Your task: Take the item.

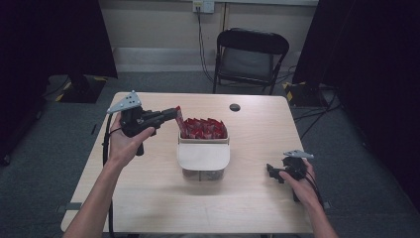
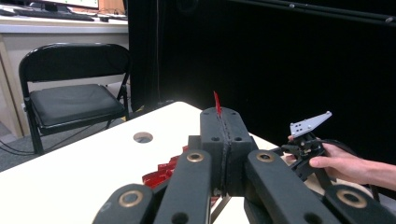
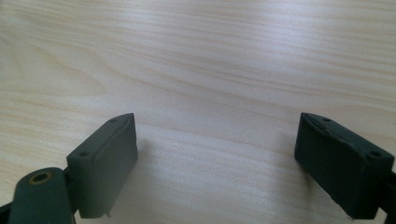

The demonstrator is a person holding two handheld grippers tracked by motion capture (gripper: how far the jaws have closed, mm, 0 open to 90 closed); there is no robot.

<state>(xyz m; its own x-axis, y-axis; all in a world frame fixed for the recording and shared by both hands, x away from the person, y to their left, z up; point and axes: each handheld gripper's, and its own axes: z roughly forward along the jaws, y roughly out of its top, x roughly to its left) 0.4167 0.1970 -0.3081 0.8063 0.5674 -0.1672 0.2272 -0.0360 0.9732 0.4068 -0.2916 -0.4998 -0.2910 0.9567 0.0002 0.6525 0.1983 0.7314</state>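
Observation:
A clear box [image 1: 203,154] with a pale wooden lid half across it stands mid-table, its far part packed with several red packets [image 1: 204,128]. My left gripper [image 1: 175,113] hovers at the box's far left corner, shut on one red packet [image 1: 179,117]. In the left gripper view the jaws are pressed together with a red packet edge [image 2: 217,103] sticking up between them and more red packets [image 2: 161,173] below. My right gripper [image 1: 271,171] rests low on the table at the right, open. In the right gripper view its fingers [image 3: 106,161] stand wide apart over bare wood.
A black folding chair [image 1: 250,54] stands beyond the table's far edge. A round cable hole [image 1: 235,107] sits near the far edge. Black curtains flank both sides. Bare tabletop [image 1: 148,193] lies in front of the box.

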